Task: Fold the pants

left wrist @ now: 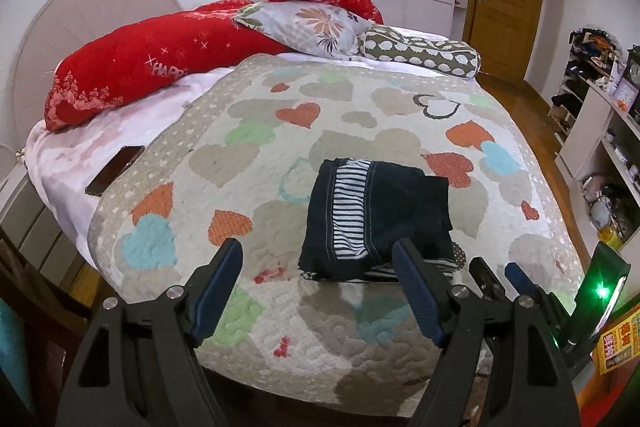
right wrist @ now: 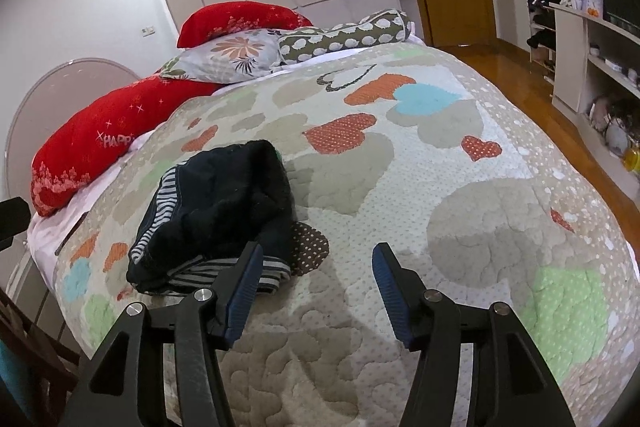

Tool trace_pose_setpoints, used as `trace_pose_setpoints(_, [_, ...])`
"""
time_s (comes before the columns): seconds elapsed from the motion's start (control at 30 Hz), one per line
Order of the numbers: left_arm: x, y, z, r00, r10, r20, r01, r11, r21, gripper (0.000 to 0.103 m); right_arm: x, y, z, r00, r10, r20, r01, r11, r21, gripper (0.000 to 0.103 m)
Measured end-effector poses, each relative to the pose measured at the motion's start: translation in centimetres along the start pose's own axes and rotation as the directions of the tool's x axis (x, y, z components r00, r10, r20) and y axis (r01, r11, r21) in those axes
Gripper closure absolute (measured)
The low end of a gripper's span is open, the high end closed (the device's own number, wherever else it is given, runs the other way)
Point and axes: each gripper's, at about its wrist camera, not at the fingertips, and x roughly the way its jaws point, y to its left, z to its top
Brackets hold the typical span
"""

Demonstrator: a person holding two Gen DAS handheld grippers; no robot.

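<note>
The dark navy pants (left wrist: pixel 376 215) with a striped lining lie folded into a compact bundle on the heart-patterned quilt (left wrist: pixel 256 131). My left gripper (left wrist: pixel 320 263) hovers just short of the bundle's near edge, open, with nothing between its blue pads. Its right finger (left wrist: pixel 416 287) overlaps the bundle's near right corner in the picture. My right gripper (left wrist: pixel 500 277) shows low at the right of the left wrist view. In the right wrist view the pants (right wrist: pixel 224 203) sit left of and beyond my right gripper (right wrist: pixel 318 259), which is open over bare quilt (right wrist: pixel 400 163).
Red pillows (left wrist: pixel 132 75), a floral pillow (left wrist: pixel 308 27) and a dotted bolster (left wrist: pixel 420 53) line the head of the bed. A dark phone (left wrist: pixel 116 169) lies on the white sheet at the left. White shelves (left wrist: pixel 600 131) stand beyond the wooden floor (right wrist: pixel 520 75) on the right.
</note>
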Motion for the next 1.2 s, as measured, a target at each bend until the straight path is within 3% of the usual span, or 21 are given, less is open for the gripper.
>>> trace_pose_setpoints(0.3, [0.7, -0.2, -0.7, 0.999, -0.010, -0.030, 0.010, 1.000, -0.001, 0.026, 0.3, -0.2, -0.4, 1.000, -0.008, -0.004, 0.008, 1.000, 0.006, 0.039])
trace_pose_setpoints(0.93, [0.1, 0.0, -0.6, 1.000, -0.009, -0.007, 0.009, 1.000, -0.011, 0.026, -0.3, 1.1, -0.4, 1.000, -0.010, 0.018, 0.011, 1.000, -0.028, 0.039])
trace_pose_setpoints(1.2, [1.4, 1.7, -0.9, 0.999, -0.003, -0.045, 0.000, 0.997, -0.075, 0.026, 0.8, 1.4, -0.9, 1.000, -0.027, 0.002, 0.027, 0.999, -0.027, 0.039])
